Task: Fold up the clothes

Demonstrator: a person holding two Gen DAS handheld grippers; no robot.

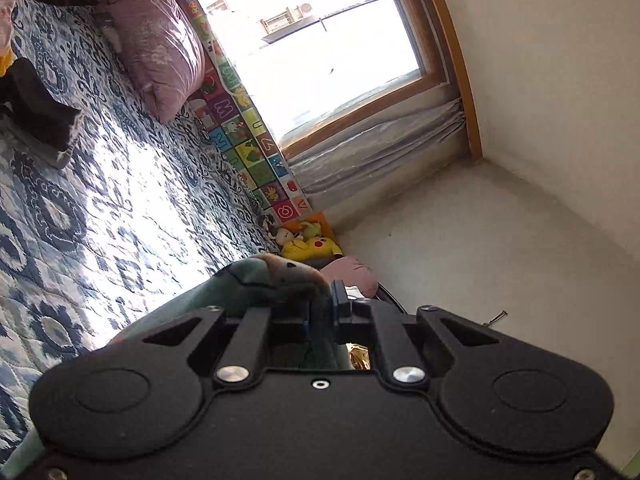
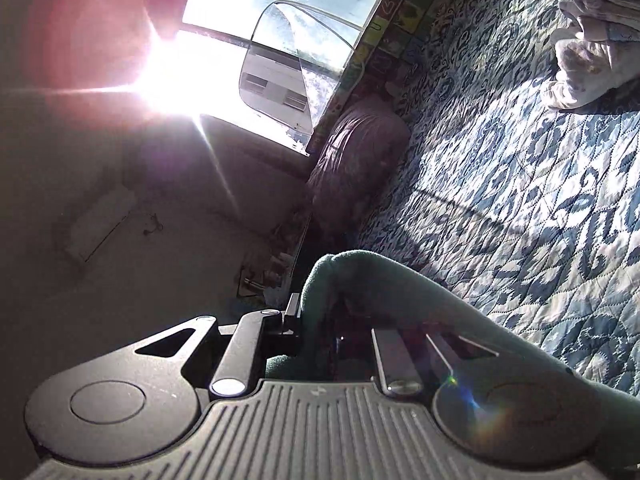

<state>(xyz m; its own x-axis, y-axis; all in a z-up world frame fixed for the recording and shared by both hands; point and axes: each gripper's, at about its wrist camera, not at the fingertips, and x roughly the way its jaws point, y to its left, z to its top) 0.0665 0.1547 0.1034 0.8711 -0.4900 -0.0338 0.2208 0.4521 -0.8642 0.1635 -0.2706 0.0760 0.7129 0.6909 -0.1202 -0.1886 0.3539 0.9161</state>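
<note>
left wrist view shows the left gripper (image 1: 320,304) closed tight on a bunched edge of the soft grey-green knit garment (image 1: 256,280), which spills away to that gripper's left and down out of frame. right wrist view has the right gripper (image 2: 320,320) pinched shut on another fold of the same cloth, trailing off to its right. both ends are lifted clear above the blue-and-white quilted bedspread (image 1: 120,200), so the garment probably hangs between the two grippers, neither nearer. laying it flat on the quilt looks like the next need. a mauve puffy pillow (image 1: 160,48) and a dark crumpled garment (image 1: 40,108) lie well apart.
</note>
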